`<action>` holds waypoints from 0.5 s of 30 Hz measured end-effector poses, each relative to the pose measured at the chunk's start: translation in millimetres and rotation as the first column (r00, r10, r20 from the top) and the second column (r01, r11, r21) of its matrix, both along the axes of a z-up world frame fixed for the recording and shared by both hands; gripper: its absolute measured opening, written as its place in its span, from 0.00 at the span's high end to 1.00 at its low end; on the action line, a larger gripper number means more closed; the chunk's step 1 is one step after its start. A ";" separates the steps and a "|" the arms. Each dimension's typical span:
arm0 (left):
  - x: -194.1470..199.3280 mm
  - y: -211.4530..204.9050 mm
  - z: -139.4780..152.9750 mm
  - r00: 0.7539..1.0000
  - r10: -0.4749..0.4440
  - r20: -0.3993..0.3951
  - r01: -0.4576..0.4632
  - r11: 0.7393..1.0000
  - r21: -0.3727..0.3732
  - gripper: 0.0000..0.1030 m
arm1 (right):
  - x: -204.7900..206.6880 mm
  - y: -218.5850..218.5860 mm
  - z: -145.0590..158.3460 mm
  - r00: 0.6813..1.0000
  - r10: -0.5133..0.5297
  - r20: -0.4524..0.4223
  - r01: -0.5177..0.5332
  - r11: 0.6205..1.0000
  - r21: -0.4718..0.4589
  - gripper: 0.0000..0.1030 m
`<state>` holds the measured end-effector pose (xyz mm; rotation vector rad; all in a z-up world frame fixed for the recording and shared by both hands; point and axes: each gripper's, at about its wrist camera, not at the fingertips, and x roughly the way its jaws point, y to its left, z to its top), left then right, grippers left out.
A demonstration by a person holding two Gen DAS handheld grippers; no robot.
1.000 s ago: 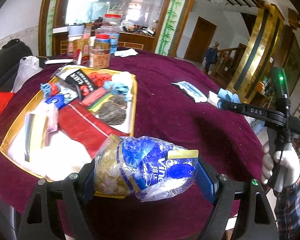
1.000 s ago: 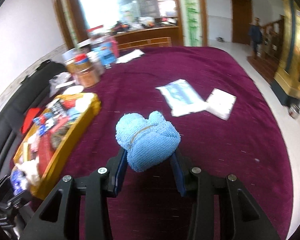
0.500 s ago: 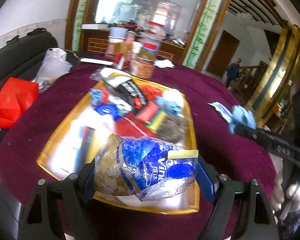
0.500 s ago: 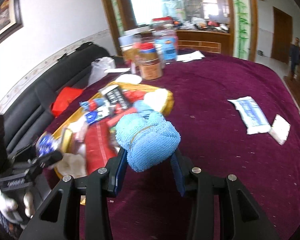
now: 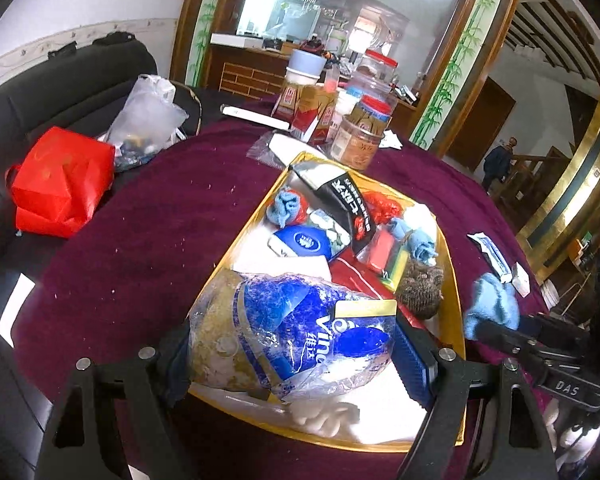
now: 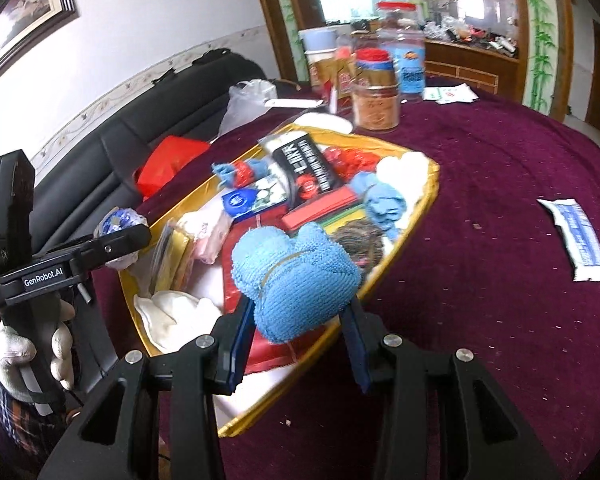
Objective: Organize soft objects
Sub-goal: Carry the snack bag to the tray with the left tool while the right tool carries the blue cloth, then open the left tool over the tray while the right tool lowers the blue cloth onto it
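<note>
L gripper point(image 5: 292, 356) clamped on blue-white plastic pack point(image 5: 288, 332) over gold tray point(image 5: 240, 236) near edge; pack underside hidden. R gripper point(image 6: 296, 320) pinched on blue towel roll point(image 6: 296, 276) over tray; gloved hand point(image 6: 24, 352) seen only in R view

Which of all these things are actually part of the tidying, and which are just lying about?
Part of the job:
- crinkly blue-and-clear plastic packet, in the left fingers
- rolled light-blue terry towel, in the right fingers
- gold-rimmed tray of soft goods

Lying about:
- red paper bag
- red-lidded plastic jars
- white-and-blue flat packet
</note>
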<state>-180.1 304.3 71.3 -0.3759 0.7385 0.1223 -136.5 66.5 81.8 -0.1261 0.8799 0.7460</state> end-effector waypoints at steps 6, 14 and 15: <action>2.6 -8.8 -6.2 0.998 -0.061 -0.020 0.061 0.998 -0.006 0.17 | 4.4 17.5 -9.5 0.999 0.038 -0.024 -0.038 0.999 0.007 0.61; 28.2 -37.7 -23.7 0.989 -0.131 -0.073 0.135 0.989 0.053 0.16 | 11.5 17.2 -15.7 0.998 0.043 -0.039 -0.043 0.999 0.002 0.61; 30.8 -37.7 -25.2 0.989 -0.128 -0.077 0.132 0.990 0.054 0.16 | 12.4 16.2 -16.0 0.998 0.042 -0.039 -0.042 0.999 0.002 0.61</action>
